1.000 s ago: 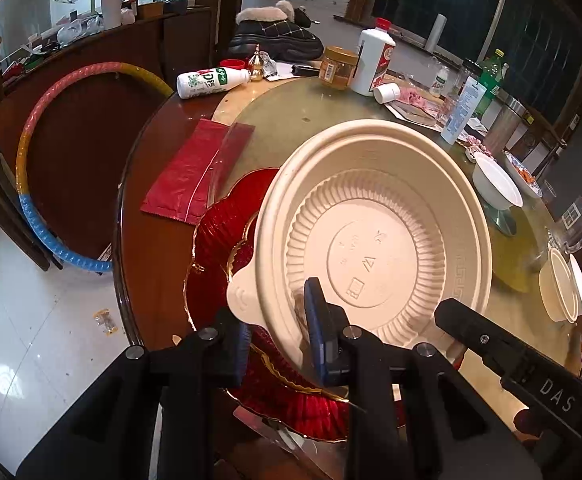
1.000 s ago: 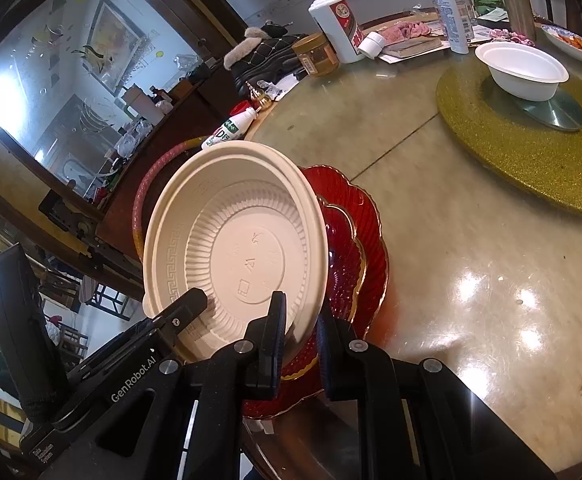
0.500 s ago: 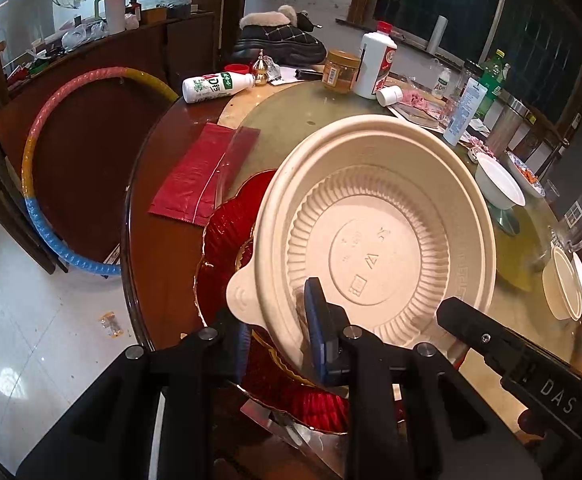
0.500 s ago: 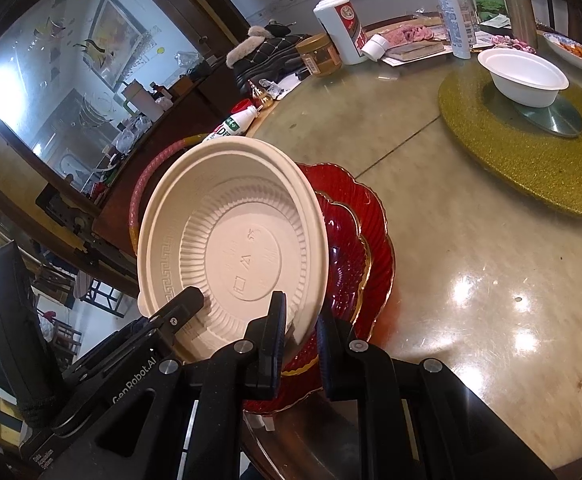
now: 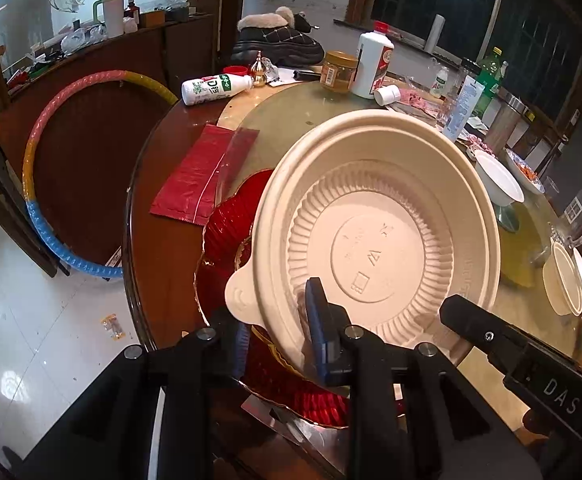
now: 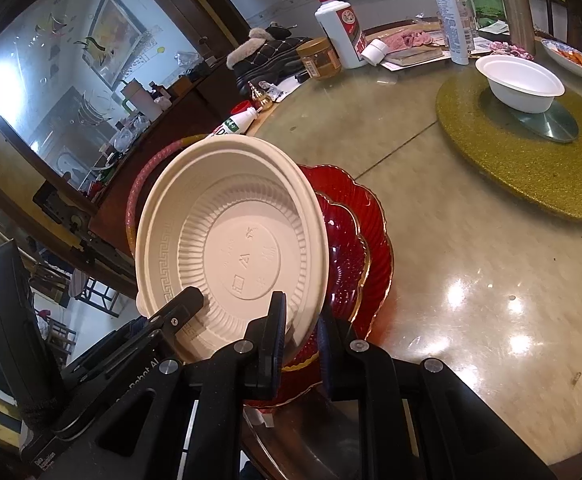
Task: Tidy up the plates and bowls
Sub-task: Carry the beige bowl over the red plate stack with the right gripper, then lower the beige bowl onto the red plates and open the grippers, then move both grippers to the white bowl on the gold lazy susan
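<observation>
A large beige bowl [image 5: 379,240] is held tilted above two stacked red plates [image 5: 227,232] near the table's front edge. My left gripper [image 5: 279,336] is shut on the bowl's near rim, beside its tab. My right gripper [image 6: 301,332] is shut on the same rim of the beige bowl [image 6: 231,248], with the red plates [image 6: 355,232] under and behind it. Each gripper's finger shows in the other's view. A white bowl [image 6: 521,82] stands on the gold turntable [image 6: 531,168]. Stacked beige bowls [image 5: 567,280] stand at the right.
A red bag [image 5: 199,176] lies left of the plates. Bottles, a jar [image 5: 337,72] and food packs crowd the far side of the round table [image 6: 471,280]. A hoop [image 5: 47,184] leans on a cabinet beyond the table's left edge.
Both grippers have lifted the beige bowl slightly and tilted it a little more upright above the red plates. Their grip on the rim is unchanged.
</observation>
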The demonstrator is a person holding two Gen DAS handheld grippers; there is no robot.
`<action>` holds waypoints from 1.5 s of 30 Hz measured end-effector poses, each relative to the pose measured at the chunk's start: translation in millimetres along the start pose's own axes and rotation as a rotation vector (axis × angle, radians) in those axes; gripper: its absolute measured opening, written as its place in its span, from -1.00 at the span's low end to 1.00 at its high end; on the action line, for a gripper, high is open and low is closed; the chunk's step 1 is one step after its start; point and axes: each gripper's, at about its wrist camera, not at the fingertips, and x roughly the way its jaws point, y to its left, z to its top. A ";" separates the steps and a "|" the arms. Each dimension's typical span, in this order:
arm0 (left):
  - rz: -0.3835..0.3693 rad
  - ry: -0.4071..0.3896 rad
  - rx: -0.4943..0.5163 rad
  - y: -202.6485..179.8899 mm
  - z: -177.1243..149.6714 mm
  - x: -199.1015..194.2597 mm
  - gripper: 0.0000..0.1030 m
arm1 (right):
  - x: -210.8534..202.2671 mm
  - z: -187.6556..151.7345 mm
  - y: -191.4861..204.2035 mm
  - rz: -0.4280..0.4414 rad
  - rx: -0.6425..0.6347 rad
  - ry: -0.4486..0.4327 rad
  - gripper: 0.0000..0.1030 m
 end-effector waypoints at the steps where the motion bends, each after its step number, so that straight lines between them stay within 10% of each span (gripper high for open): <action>1: 0.000 0.001 -0.001 0.0 -0.2 0.1 -0.53 | 0.0 -0.1 0.0 -0.001 -0.001 0.000 -0.71; 20: 0.009 0.016 -0.007 -0.5 0.8 3.5 -0.49 | -0.6 1.5 2.1 -0.025 -0.028 -0.006 -0.65; 25: -0.005 0.039 -0.034 3.0 1.6 5.9 -0.10 | -3.4 2.9 2.5 -0.031 -0.037 -0.025 -0.61; 31: 0.014 0.005 -0.072 7.7 3.5 -4.9 0.14 | -5.5 3.8 -4.7 -0.014 -0.018 -0.029 -0.36; 35: 0.019 -0.078 -0.113 10.5 6.6 -22.5 0.31 | -12.3 6.0 -12.2 0.025 0.006 -0.049 0.34; 45: -0.065 -0.115 -0.067 -30.8 29.3 -35.0 0.58 | -40.8 23.5 -54.3 0.103 0.087 -0.103 0.42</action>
